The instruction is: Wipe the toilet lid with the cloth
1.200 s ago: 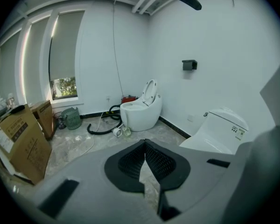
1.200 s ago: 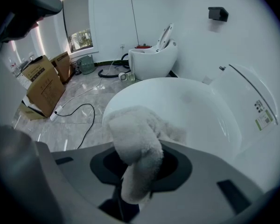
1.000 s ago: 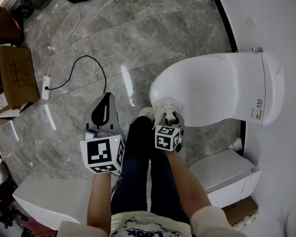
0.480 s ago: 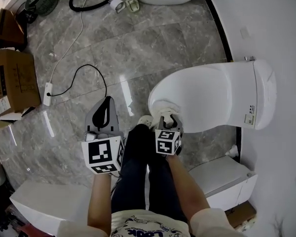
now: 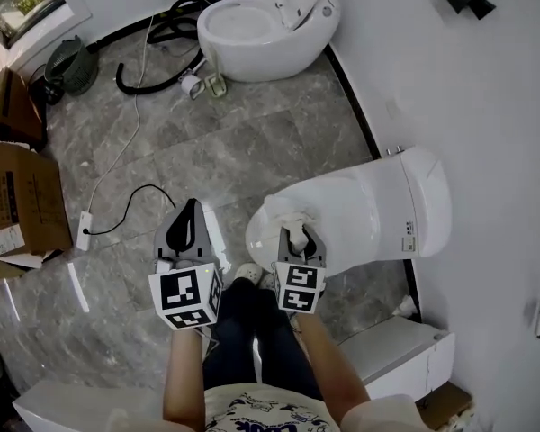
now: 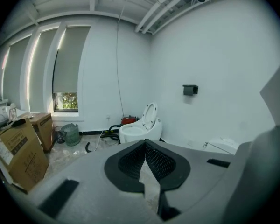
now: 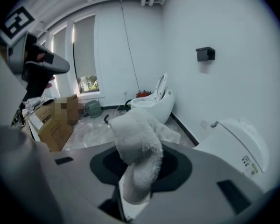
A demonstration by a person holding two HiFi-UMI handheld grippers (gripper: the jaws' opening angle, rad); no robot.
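Your right claw point(image 5: 295, 233) is pinched on the white cloth point(image 7: 137, 149), which bunches up out of the jaws in a thick fold. From the head view the cloth sits at the front end of the closed toilet lid point(image 5: 364, 207), the end nearest your legs. Whether it is pressed on the surface or hangs just above it cannot be told from here. Your left claw point(image 5: 190, 207) has its jaws pressed together at the tips with nothing between them. It hangs over the grey floor point(image 5: 162, 142) to the left of the toilet, well apart from the lid and idle. The lid looks evenly white and shows no streak or damp track, so you cannot read how much of it has been wiped. By the cloth's place at the front edge, I would judge the wipe is at its start or at one end of a pass. If so, the broad middle of the lid and the back part next to the tank are left to cover. The second toilet point(image 5: 252, 21) by the far wall, its lid raised, has no part in this.
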